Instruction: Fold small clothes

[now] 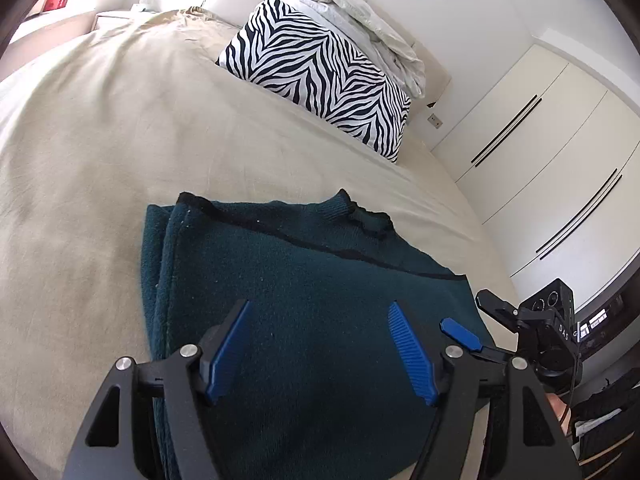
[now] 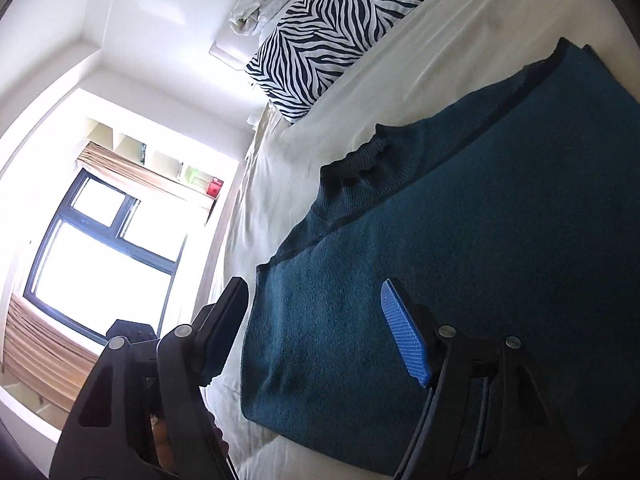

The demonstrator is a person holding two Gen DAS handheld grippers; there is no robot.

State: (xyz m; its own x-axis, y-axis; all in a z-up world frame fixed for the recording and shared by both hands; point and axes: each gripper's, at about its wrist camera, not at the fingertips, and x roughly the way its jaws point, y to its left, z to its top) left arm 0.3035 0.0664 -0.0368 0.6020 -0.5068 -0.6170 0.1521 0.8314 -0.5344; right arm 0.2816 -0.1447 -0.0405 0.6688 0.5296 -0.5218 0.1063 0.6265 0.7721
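Note:
A dark teal knitted sweater (image 1: 304, 288) with black trim lies folded flat on the beige bed sheet (image 1: 100, 140); its left side is doubled over and the collar points away. My left gripper (image 1: 320, 312) hovers open over the sweater's near part, nothing between its blue pads. At the sweater's right edge, the right gripper (image 1: 476, 312) shows in the left wrist view. In the right wrist view the right gripper (image 2: 316, 292) stands open above the sweater (image 2: 480, 240) near its edge, and the pads hold nothing.
A zebra-striped pillow (image 1: 320, 68) and a crumpled pale blanket (image 1: 360, 16) lie at the head of the bed. White wardrobe doors (image 1: 540, 160) stand beyond the bed's right side. A bright window (image 2: 104, 248) with tan curtains fills the left of the right wrist view.

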